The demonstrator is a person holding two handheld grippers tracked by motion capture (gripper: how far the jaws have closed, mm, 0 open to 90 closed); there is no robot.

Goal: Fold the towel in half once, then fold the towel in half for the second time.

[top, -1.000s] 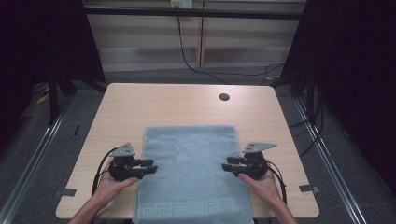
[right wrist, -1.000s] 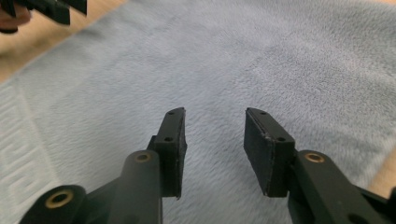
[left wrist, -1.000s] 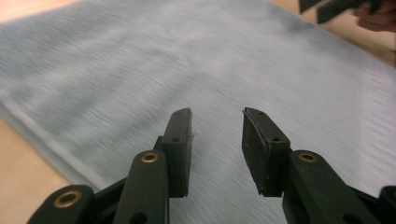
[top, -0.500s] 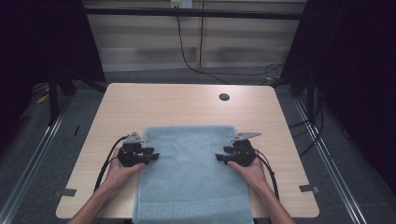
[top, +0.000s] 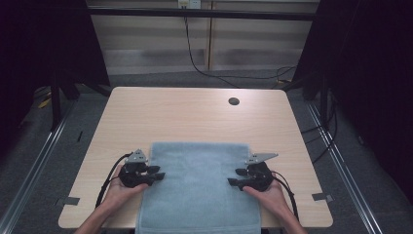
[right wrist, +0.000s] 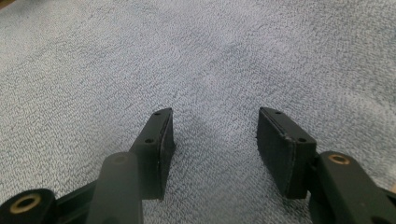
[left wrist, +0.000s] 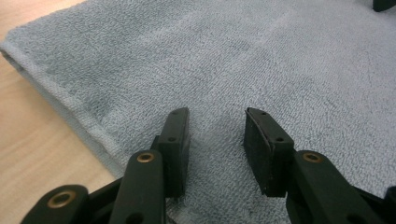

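A folded grey-blue towel (top: pixel 199 187) lies flat on the near half of the wooden table (top: pixel 195 114), its near end reaching past the front edge. My left gripper (top: pixel 157 172) sits at the towel's left edge and points inward. Its jaws stand open over the terry cloth (left wrist: pixel 233 56) with nothing pinched, the left gripper (left wrist: pixel 217 115) just inside the folded hem. My right gripper (top: pixel 234 177) mirrors it at the right edge. The right gripper (right wrist: pixel 215 113) has just opened wider and hovers over bare towel (right wrist: pixel 187 46), gripping nothing.
A round dark cable hole (top: pixel 234 101) sits near the table's far right. Beyond the table are a floor rail (top: pixel 44 156) on the left and cables (top: pixel 321 141) on the right. Bare wood lies between the towel and the far edge.
Both hands slid away toward the towel's far corners, then came back nearer. The towel's far edge now lies a little closer to the person. The right jaws stand wider apart.
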